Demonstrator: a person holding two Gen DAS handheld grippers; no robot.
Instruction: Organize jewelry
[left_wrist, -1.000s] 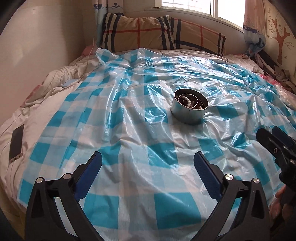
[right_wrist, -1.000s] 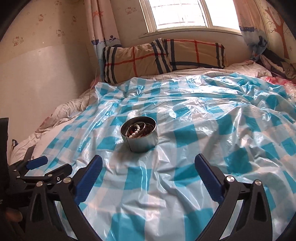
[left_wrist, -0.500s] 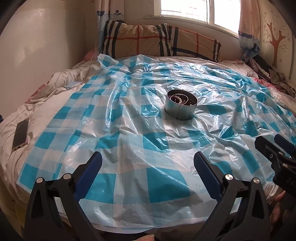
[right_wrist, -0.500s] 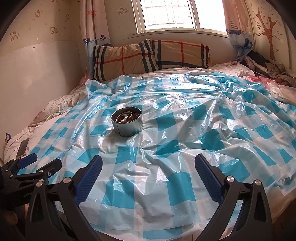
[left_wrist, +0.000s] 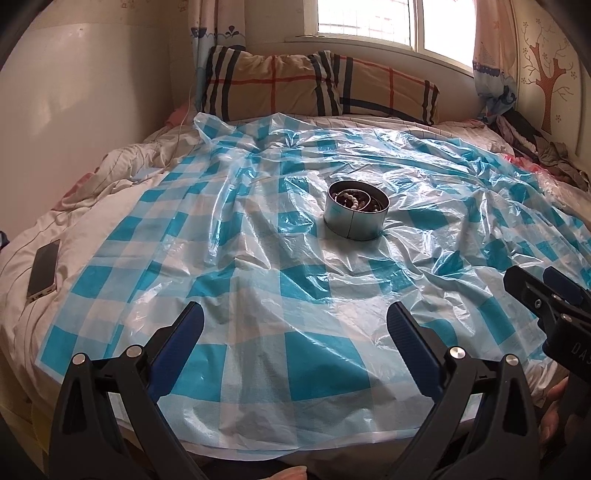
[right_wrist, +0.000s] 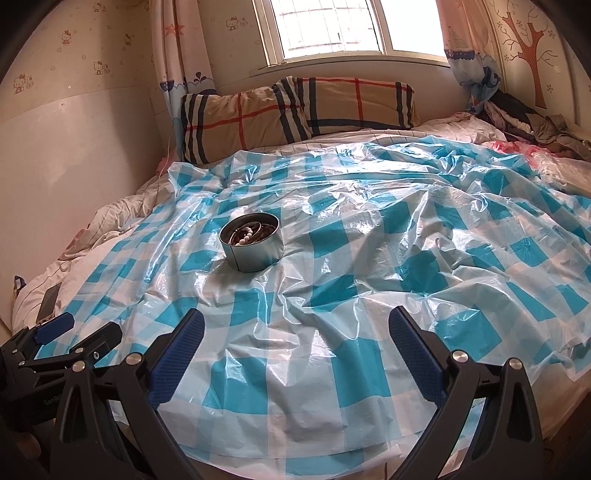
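1. Two claws hang at the bed's near edge, left claw (left_wrist: 294, 332) and right claw (right_wrist: 296, 330), both spread wide, gripping nothing.
2. Round metal tin (right_wrist: 253, 245) sits mid-bed on the blue-checked plastic sheet (right_wrist: 369, 258), bead bracelets (right_wrist: 246, 236) inside.
3. Phone (left_wrist: 43, 269) lies by the bed's left edge.

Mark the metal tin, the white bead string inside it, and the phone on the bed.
Metal tin (left_wrist: 355, 224): left wrist view, on its front outer wall.
White bead string (left_wrist: 354, 203): left wrist view, on the beads near the inner ring.
Phone (left_wrist: 43, 267): left wrist view, on the middle of its dark screen.
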